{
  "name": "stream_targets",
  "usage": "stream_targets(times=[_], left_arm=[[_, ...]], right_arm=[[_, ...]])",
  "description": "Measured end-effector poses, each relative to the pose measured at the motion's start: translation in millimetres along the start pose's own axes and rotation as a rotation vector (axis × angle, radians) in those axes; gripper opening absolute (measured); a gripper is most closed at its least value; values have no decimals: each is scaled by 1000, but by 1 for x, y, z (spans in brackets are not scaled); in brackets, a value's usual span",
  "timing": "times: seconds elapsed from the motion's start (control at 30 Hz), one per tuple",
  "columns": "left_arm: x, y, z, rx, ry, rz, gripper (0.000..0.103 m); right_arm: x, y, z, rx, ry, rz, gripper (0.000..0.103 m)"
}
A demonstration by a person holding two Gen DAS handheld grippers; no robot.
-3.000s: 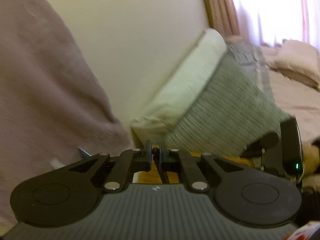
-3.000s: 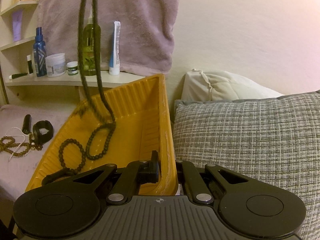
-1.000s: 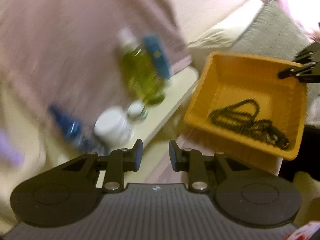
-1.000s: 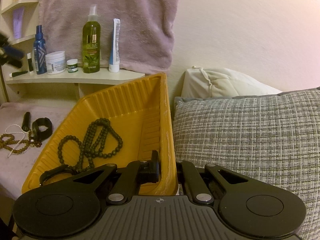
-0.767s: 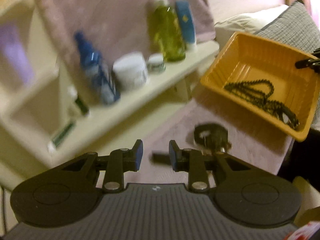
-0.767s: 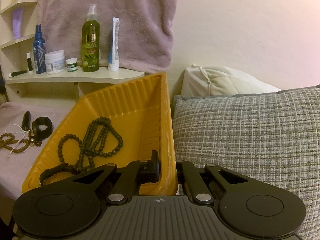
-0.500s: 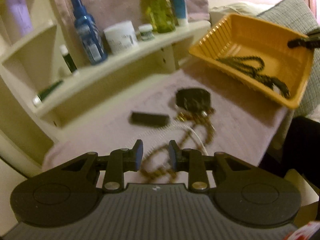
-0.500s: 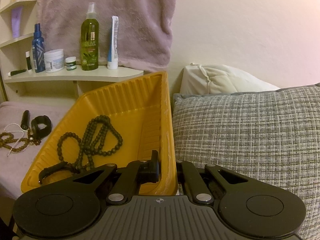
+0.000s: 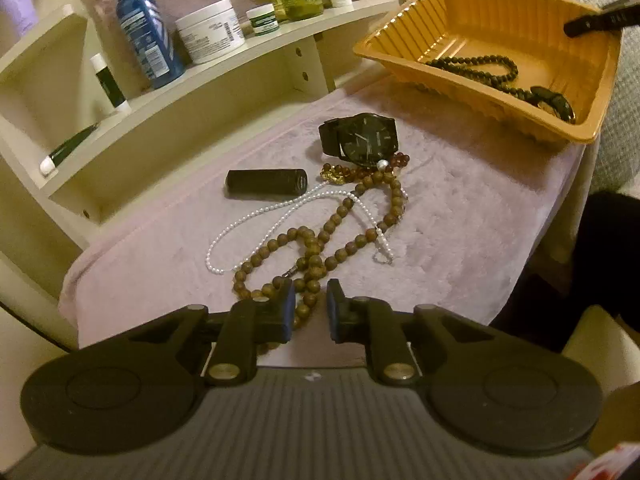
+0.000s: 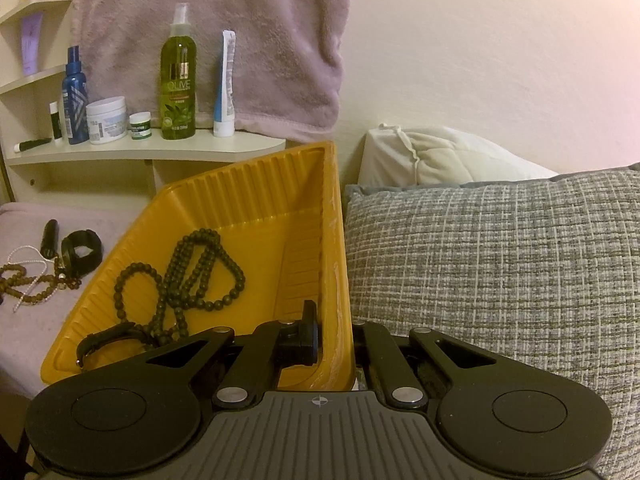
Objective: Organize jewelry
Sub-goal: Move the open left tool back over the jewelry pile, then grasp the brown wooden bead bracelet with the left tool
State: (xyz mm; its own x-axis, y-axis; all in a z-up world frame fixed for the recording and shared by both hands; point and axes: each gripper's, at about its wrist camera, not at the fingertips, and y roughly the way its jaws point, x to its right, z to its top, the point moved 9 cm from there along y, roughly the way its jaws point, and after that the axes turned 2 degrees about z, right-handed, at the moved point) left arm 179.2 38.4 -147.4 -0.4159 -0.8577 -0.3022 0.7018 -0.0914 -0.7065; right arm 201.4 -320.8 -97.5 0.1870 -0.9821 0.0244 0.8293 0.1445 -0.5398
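Note:
A brown bead necklace (image 9: pixel 340 216) lies tangled with a thin pearl strand (image 9: pixel 256 220) on the pink blanket, beside a black watch (image 9: pixel 366 140) and a black cylinder (image 9: pixel 266 182). My left gripper (image 9: pixel 311 304) is low over the necklace's near end. Its jaws are closing with a few brown beads between them, and a gap still shows. The yellow tray (image 10: pixel 256 192) holds a black bead necklace (image 10: pixel 192 272) and a dark wrist strap (image 10: pixel 108 338). My right gripper (image 10: pixel 334 344) is shut on the tray's right wall and holds it tilted.
A cream shelf (image 9: pixel 248 56) behind the blanket carries bottles and jars (image 10: pixel 178 76). A grey woven pillow (image 10: pixel 500 272) presses against the tray's right side, with a white pillow (image 10: pixel 440 156) behind it. A pink towel (image 10: pixel 240 32) hangs on the wall.
My left gripper swung from facing the shelf down to the blanket, over the brown beads, and its jaws narrowed. The black necklace that hung over the tray now lies inside it. The right gripper kept still.

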Motion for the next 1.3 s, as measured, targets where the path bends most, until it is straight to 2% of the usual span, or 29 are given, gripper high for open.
stream_targets(times=[0.07, 0.17, 0.37, 0.8, 1.07, 1.3], left_arm=[[1, 0, 0, -6, 24, 4, 7], [1, -4, 4, -3, 47, 2, 6], [-19, -27, 23, 46, 22, 41, 6], [-83, -94, 86, 217, -83, 178, 6], [-88, -111, 112, 273, -77, 178, 6], [-77, -115, 126, 294, 31, 112, 6]], right_arm=[[-1, 0, 0, 1, 0, 0, 4], [-1, 0, 0, 1, 0, 1, 4], [-3, -1, 1, 5, -2, 0, 4], [-3, -2, 2, 11, -4, 1, 4], [-3, -2, 1, 11, -4, 0, 4], [-4, -2, 1, 10, -5, 1, 4]])
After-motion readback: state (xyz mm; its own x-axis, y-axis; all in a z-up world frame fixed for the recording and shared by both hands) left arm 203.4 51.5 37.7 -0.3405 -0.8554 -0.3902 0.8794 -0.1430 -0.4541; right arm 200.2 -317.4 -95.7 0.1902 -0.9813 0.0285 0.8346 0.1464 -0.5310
